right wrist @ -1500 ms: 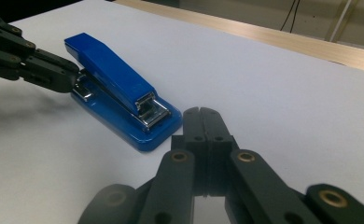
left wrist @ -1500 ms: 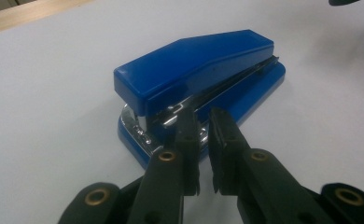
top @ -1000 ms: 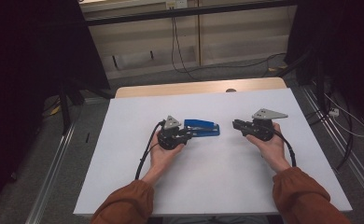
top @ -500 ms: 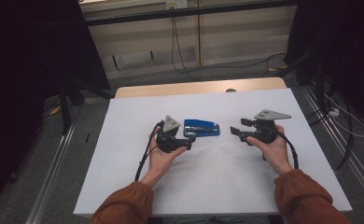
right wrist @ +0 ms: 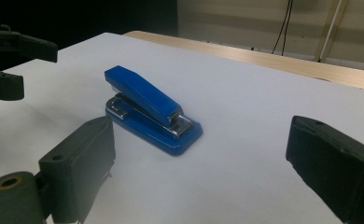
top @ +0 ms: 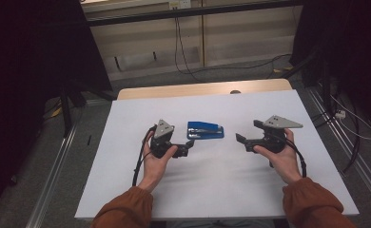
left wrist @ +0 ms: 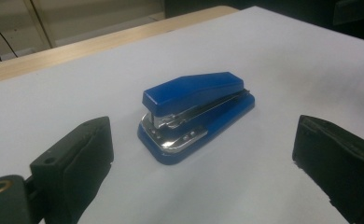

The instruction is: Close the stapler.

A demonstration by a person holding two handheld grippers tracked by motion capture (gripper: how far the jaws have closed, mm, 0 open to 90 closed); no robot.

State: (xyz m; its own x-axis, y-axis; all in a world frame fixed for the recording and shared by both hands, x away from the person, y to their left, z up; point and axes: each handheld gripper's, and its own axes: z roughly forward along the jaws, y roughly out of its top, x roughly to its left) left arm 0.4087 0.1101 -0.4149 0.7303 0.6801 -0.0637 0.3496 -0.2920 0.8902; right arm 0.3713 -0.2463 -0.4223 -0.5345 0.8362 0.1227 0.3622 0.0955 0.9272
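A blue stapler (top: 205, 129) lies flat on the white table, between my two grippers. My left gripper (top: 189, 145) sits just left of and nearer than it, open, with its jaws apart from the stapler. In the left gripper view the stapler (left wrist: 196, 107) lies ahead of the open left gripper (left wrist: 203, 161), metal nose toward the camera. My right gripper (top: 246, 133) is open to the right of the stapler, with a gap of bare table between them. In the right gripper view the stapler (right wrist: 147, 109) lies ahead and left of the open right gripper (right wrist: 203, 156).
The white table top (top: 221, 180) has a wooden strip (top: 198, 89) along its far edge. Cables trail on the floor (top: 188, 66) beyond it. In the right gripper view the left gripper (right wrist: 7, 56) shows at far left.
Both grippers have drawn back a little from the stapler, the left one to the left and the right one toward the person. The stapler has not moved.
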